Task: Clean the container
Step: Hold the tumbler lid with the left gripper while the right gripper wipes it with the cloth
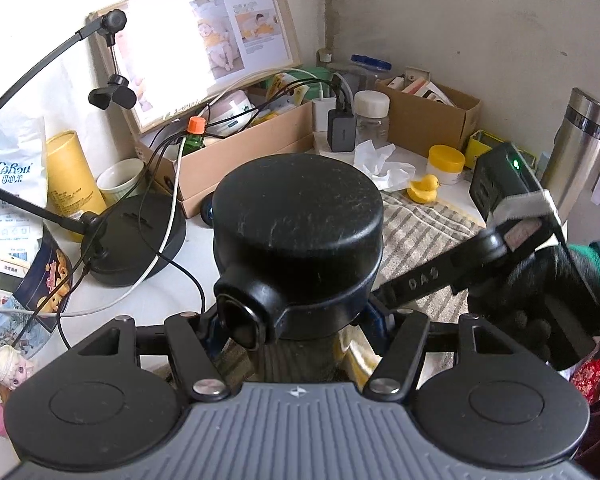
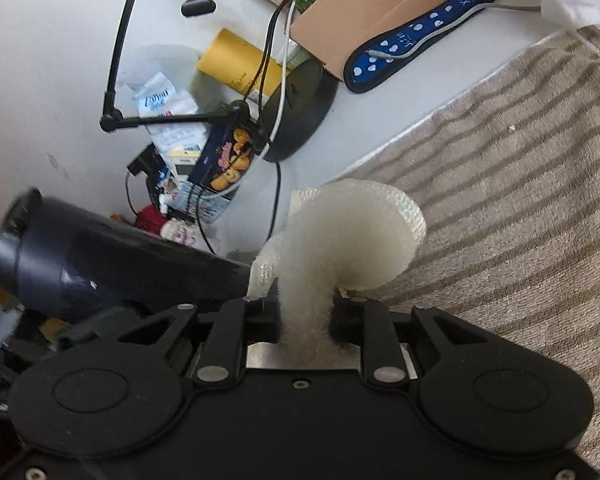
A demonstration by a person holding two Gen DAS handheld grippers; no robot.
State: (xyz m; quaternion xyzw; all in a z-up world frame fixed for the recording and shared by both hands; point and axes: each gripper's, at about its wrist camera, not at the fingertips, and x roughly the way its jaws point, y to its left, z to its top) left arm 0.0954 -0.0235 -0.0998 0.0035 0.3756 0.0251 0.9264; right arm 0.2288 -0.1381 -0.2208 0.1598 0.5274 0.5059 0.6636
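Cluttered white desk in a corner, with a beige striped towel (image 2: pixel 500 184) spread over the working area and cardboard boxes, a yellow duck toy (image 1: pixel 423 188) and a lamp base (image 1: pixel 134 240) crowding the back.

The left gripper (image 1: pixel 296 328) is clamped around the dark cylindrical container with a scuffed black lid and side spout (image 1: pixel 300 232), holding it above the towel, lid end toward the camera. The right gripper (image 2: pixel 305 308) has its jaws pinched tight on a bunched cream-white mesh cleaning cloth (image 2: pixel 340 240), whose free end curls up in a loop just beside the container's body.

My take on doing the wipe well: keep the left grip firm and steady so the bottle doesn't twist, bring the looped part of the cloth flat against the wall, then rub in long strokes along the body while turning the container a bit at a time. Can't tell from here which parts are already clean, so I'd go all the way round. Stay over the towel in case it slips.
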